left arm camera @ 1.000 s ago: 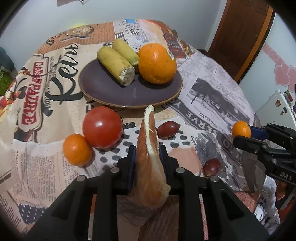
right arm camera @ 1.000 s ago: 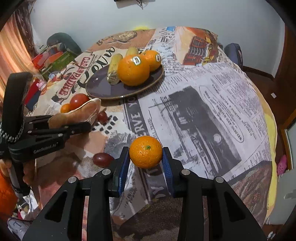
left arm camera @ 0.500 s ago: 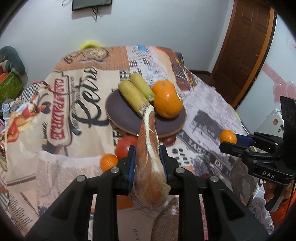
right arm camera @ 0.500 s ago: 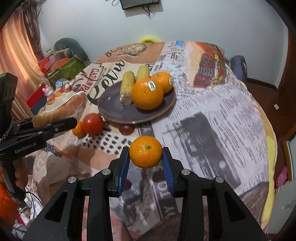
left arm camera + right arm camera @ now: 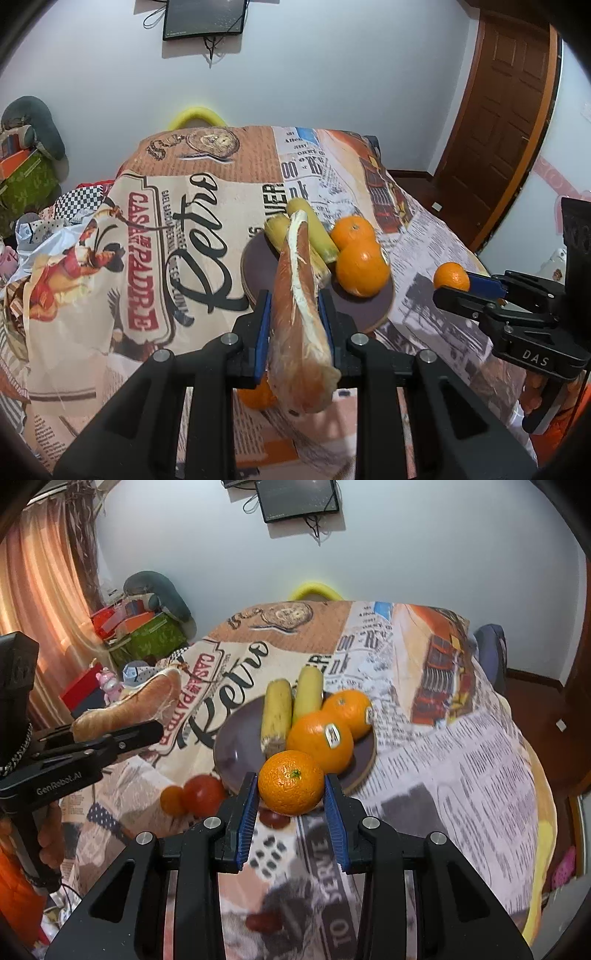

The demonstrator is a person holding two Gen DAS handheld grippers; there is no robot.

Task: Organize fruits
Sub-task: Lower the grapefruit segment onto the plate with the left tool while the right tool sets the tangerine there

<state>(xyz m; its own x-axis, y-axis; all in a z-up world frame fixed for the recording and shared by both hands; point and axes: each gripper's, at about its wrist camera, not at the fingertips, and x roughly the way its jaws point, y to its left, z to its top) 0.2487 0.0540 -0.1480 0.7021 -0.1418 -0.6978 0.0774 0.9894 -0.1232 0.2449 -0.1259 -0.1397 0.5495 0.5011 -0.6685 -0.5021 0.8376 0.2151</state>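
My left gripper (image 5: 293, 325) is shut on a long bread roll (image 5: 299, 314) and holds it high above the table; the same roll shows at the left of the right wrist view (image 5: 129, 709). My right gripper (image 5: 291, 805) is shut on a small mandarin (image 5: 290, 782), which also shows in the left wrist view (image 5: 451, 276). A dark plate (image 5: 236, 753) holds two corn cobs (image 5: 276, 712) and two oranges (image 5: 320, 746). On the cloth in front of the plate lie a tomato (image 5: 203, 794), a small orange (image 5: 171, 799) and two dark plums (image 5: 273, 818).
The table has a newspaper-print cloth (image 5: 461, 760) that hangs over its edges. Boxes and clutter (image 5: 140, 635) stand at the far left by a curtain. A wooden door (image 5: 506, 122) is at the right. A screen (image 5: 297, 496) hangs on the back wall.
Both grippers have risen and pulled back from the table with their loads still held. The plate now looks smaller and farther below.
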